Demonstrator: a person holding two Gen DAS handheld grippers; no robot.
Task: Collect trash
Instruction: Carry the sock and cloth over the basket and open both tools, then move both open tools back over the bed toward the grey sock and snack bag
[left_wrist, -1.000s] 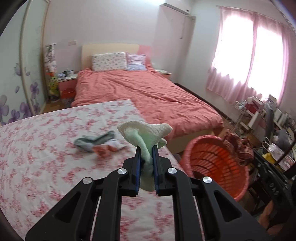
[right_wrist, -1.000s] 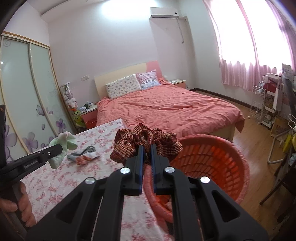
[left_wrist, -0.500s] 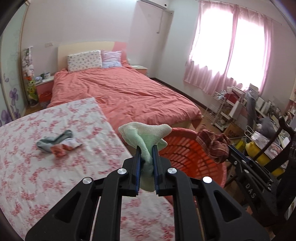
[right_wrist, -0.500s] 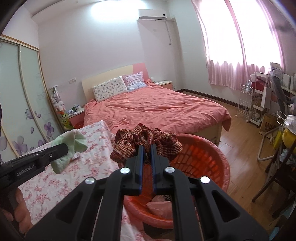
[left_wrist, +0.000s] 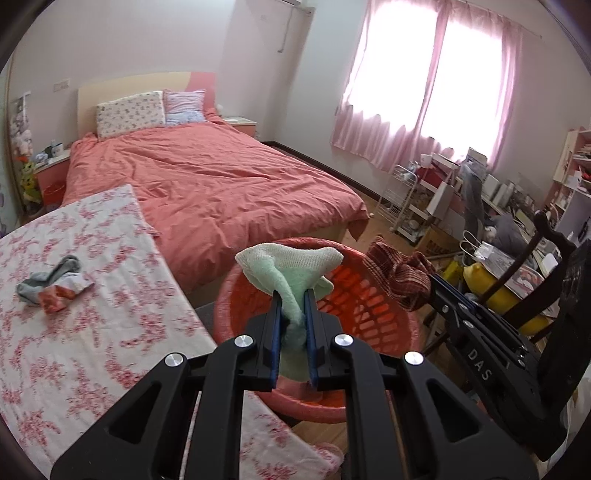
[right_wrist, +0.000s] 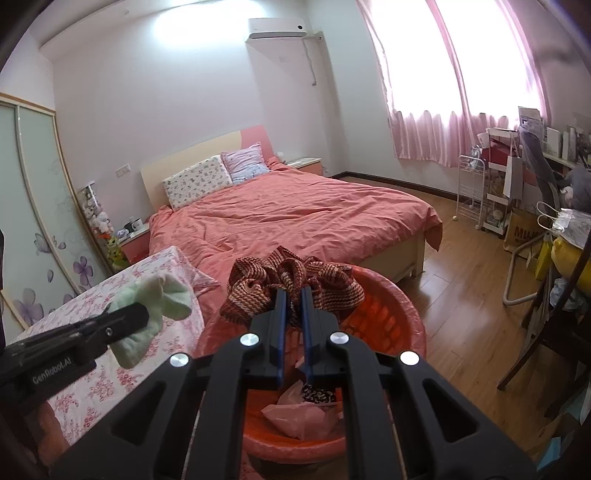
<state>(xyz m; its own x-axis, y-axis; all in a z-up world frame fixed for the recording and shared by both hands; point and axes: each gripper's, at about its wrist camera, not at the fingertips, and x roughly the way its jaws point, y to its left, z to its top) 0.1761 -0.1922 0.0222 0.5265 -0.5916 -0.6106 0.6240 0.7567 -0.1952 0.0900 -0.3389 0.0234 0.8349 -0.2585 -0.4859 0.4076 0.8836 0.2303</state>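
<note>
My left gripper (left_wrist: 293, 295) is shut on a pale green sock (left_wrist: 288, 269), held over the near rim of the red plastic basket (left_wrist: 391, 325). In the right wrist view the same sock (right_wrist: 155, 306) hangs beside the basket's left side. My right gripper (right_wrist: 290, 293) is shut on a red-brown striped cloth (right_wrist: 291, 280), above the basket (right_wrist: 402, 314). That cloth (left_wrist: 399, 273) also shows at the basket's right rim in the left wrist view. A pink plastic bag (right_wrist: 299, 410) and a dark patterned item lie in the basket's bottom.
A grey and orange sock pile (left_wrist: 51, 284) lies on the floral tablecloth (left_wrist: 92, 332). A coral bed (left_wrist: 207, 184) stands behind. At the right stand a cluttered desk, a white wire cart (right_wrist: 471, 192) and a dark wooden chair (left_wrist: 532, 280). Wooden floor (right_wrist: 461, 266) lies beyond the basket.
Both grippers have moved rightward from above the table to the basket, each still holding its cloth. The sock pile has slid to the left of the left wrist view.
</note>
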